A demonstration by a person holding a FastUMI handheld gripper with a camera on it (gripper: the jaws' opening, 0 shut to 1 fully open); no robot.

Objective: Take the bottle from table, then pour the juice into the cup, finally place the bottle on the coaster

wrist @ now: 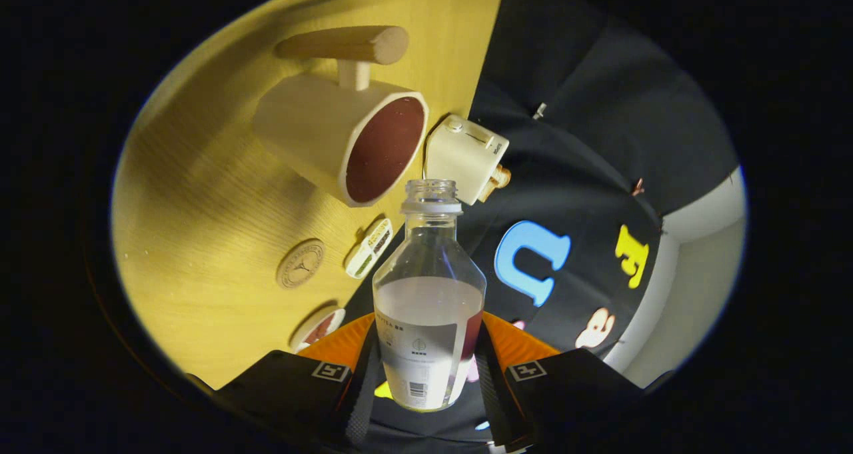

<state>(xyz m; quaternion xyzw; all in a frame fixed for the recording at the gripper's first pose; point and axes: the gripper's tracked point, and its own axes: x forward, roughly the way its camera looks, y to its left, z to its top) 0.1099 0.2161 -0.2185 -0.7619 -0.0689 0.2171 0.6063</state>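
Observation:
A clear plastic bottle (428,294) with no cap stands between my fingers, and my gripper (426,374) is shut on its labelled lower part. Pale whitish juice fills it to about half. Its open mouth points ahead, close beside the rim of the cup (336,131), a cream mug with a dark red inside and a wooden handle. No juice is running out. On the yellow wooden table (200,194), a round wooden coaster (300,263) lies nearer to my fingers than the cup.
A small white box-shaped device (466,157) with a brass fitting sits just beyond the bottle's mouth, near the table's edge. A small white packet (368,247) lies beside the coaster, and a round white and red item (318,327) rests close to one finger.

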